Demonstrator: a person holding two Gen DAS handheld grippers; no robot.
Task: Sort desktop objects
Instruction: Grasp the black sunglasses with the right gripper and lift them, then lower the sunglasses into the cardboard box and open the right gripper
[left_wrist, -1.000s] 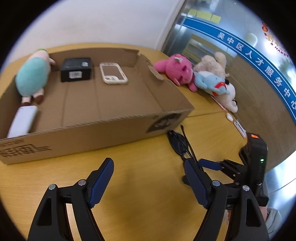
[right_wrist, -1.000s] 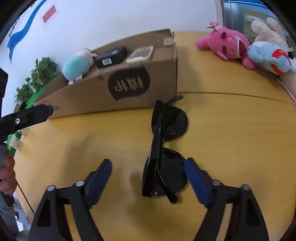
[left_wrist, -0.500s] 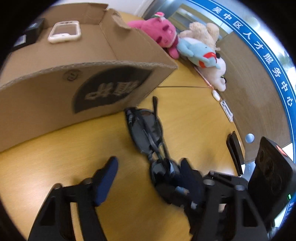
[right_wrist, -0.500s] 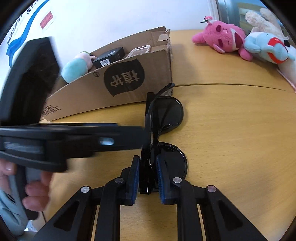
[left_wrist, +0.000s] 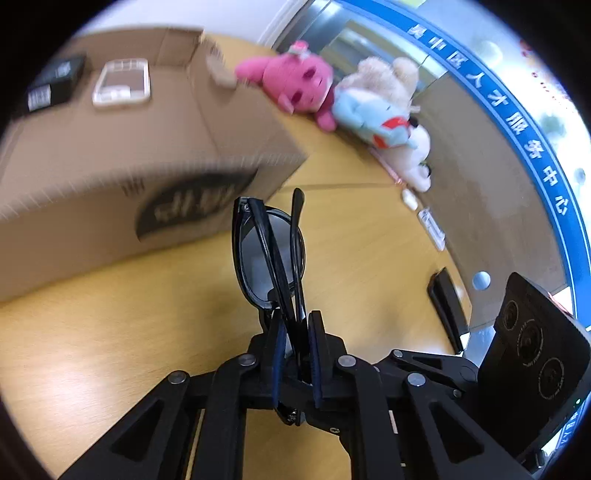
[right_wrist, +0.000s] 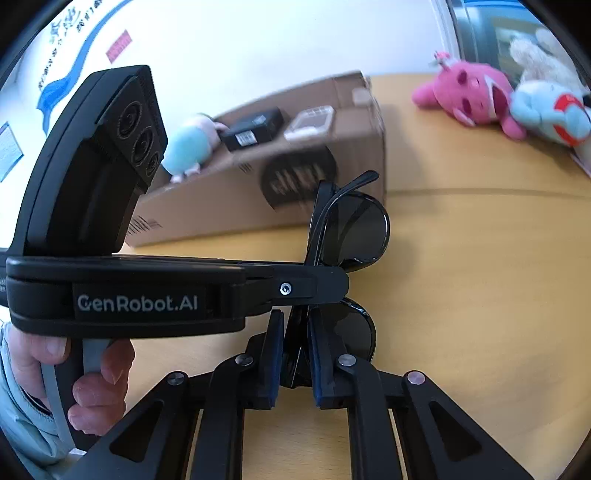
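While both tongs are seen from their own wrist cameras, the places below are given relative to the cardboard box (left_wrist: 155, 155).

Sunglasses: black folded sunglasses (left_wrist: 267, 254) are held on edge just in front of the box's printed side, over the wooden table (left_wrist: 92, 332); whether they touch the table cannot be told.

Left gripper: the left gripper (left_wrist: 295, 354) is closed narrow on the sunglasses, its blue pads (left_wrist: 314, 347) pressed against the frame and folded arms near the middle of the pair.

Right gripper: the right gripper (right_wrist: 295, 354) is likewise clamped narrow on the sunglasses, at the lens farther from the box; the left gripper is seen crossing in front of it from the left.

Hand: a hand (right_wrist: 85, 373) is wrapped around the left gripper's handle, well clear of the box.

Box contents: a black small box (left_wrist: 55, 85), a white phone (left_wrist: 122, 83) and a teal plush (right_wrist: 188, 147) are lying inside.

Plush toys: a pink plush (left_wrist: 295, 79), a light blue plush (left_wrist: 376, 118) and a beige plush (left_wrist: 388, 74) are lying on the table beyond the box's far corner.
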